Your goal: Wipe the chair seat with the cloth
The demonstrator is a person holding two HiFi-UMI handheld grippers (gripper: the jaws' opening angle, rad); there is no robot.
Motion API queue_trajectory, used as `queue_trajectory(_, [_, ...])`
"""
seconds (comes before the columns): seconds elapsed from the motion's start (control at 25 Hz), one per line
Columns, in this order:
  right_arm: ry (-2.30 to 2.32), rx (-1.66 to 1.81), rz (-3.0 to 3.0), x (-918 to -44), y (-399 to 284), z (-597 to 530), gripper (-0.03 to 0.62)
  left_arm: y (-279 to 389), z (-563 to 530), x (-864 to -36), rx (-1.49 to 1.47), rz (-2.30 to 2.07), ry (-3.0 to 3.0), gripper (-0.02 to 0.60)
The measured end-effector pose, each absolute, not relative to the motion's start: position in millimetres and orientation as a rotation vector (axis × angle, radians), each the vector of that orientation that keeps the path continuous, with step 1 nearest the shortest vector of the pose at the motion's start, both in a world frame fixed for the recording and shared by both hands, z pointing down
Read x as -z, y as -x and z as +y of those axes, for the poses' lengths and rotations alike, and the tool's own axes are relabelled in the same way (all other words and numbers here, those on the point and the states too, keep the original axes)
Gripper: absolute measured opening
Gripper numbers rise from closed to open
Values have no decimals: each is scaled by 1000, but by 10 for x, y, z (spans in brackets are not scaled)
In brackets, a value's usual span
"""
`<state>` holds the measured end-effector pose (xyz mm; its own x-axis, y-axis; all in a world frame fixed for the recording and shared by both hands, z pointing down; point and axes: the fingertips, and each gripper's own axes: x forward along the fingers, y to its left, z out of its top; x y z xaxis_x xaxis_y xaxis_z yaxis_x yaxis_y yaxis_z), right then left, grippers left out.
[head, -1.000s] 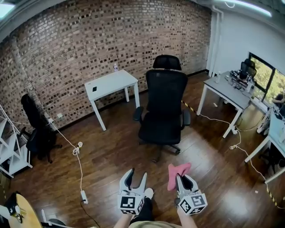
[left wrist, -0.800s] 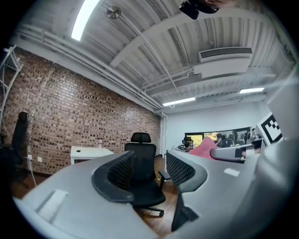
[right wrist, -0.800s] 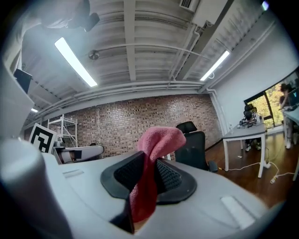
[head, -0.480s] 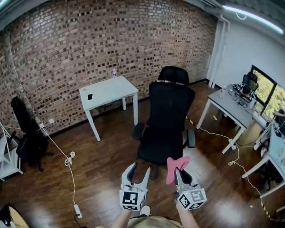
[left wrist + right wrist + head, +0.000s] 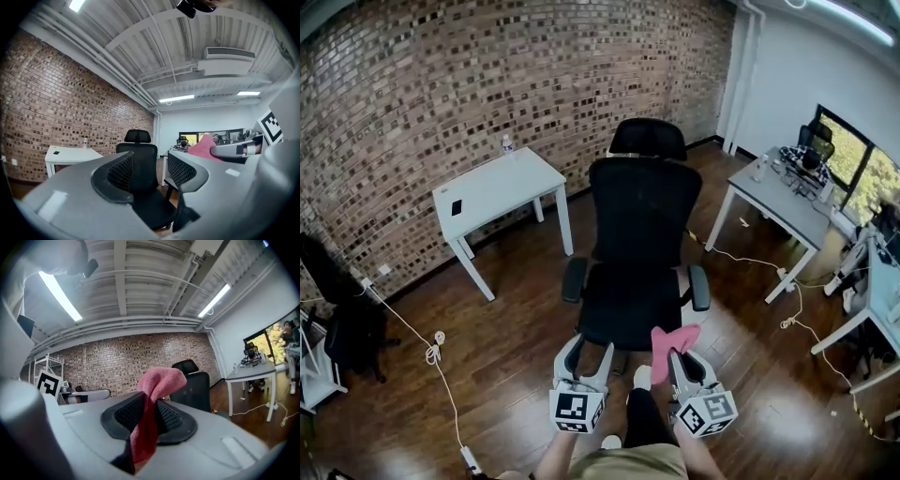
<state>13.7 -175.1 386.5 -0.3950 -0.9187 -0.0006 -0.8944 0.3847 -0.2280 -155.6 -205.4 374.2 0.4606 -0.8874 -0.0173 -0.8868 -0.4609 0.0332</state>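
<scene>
A black mesh office chair [image 5: 635,234] with a headrest faces me in the middle of the floor; its seat [image 5: 628,305] lies just beyond both grippers. My right gripper [image 5: 682,361] is shut on a pink cloth [image 5: 672,343], which sticks up from its jaws over the seat's front right corner. In the right gripper view the cloth [image 5: 151,413] hangs pinched between the pads. My left gripper [image 5: 584,354] is open and holds nothing, at the seat's front edge. The left gripper view looks through the open jaws at the chair [image 5: 143,180].
A small white table [image 5: 495,187] with a bottle stands by the brick wall at the left. A grey desk [image 5: 776,197] with monitors is at the right. Cables [image 5: 422,342] trail over the wooden floor. Another dark chair [image 5: 337,319] is at far left.
The view has closed in on the chair: it now stands directly in front of both grippers, which reach its seat's front edge. The cloth stays clamped in the right gripper.
</scene>
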Motion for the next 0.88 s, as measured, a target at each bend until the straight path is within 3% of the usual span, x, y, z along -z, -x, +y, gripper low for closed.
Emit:
queue_trajectory(0.36, [1596,306,2559,-4106,-206,-3450,74,1512,-3620,-3854,60,-1664,-2628,209])
queue_trajectory(0.64, [1601,512,2550,-4508,-406,-4931,75,1290,-5149,-3943,43,-1665,-2615,250])
queue_trajectory(0.88, [1533,697,2690,-5264,-173,-5950,75,1256,-6194,-4697,-90,-1630,-2576,242])
